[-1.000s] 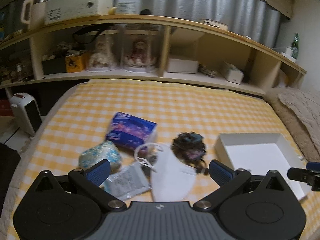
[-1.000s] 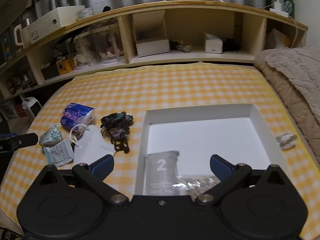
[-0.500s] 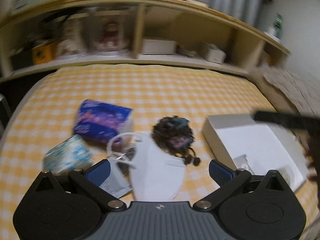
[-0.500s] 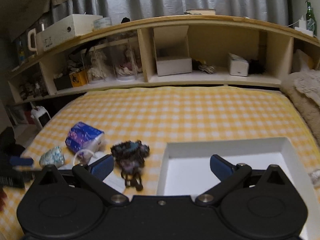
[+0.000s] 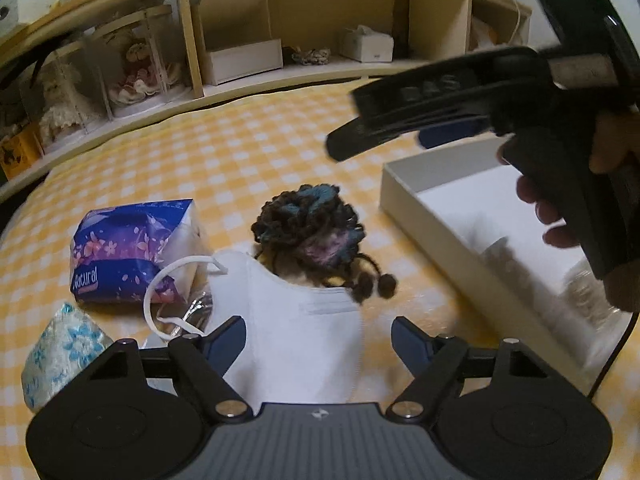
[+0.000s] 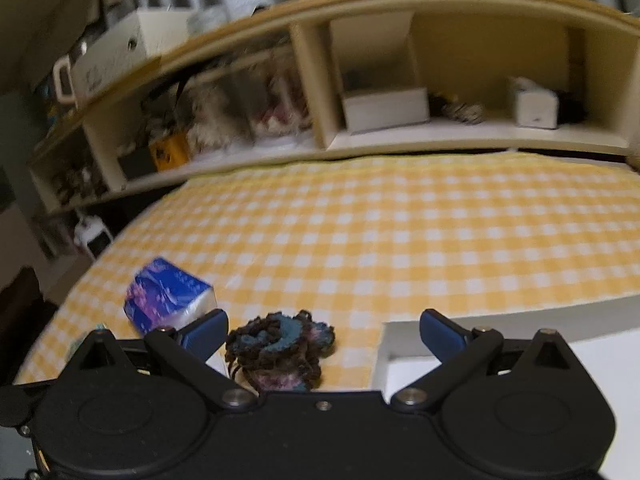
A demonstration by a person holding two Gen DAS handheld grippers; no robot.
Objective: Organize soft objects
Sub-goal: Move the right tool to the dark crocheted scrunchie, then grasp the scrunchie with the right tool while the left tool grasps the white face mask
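Note:
A white face mask lies on the yellow checked cloth between the open jaws of my left gripper. Just beyond it sits a dark knitted pouch, which also shows in the right wrist view. A blue tissue pack and a pale blue floral bundle lie to the left. My right gripper is open and empty, hovering over the pouch; in the left wrist view it crosses above the white box.
The white box holds a grey packet and a clear bag at the right. A wooden shelf unit full of boxes and dolls runs along the far edge. A small white heater stands on the floor at the left.
My left gripper has dropped closer over the mask. My right gripper has swung left from the box toward the knitted pouch and now shows large in the left wrist view.

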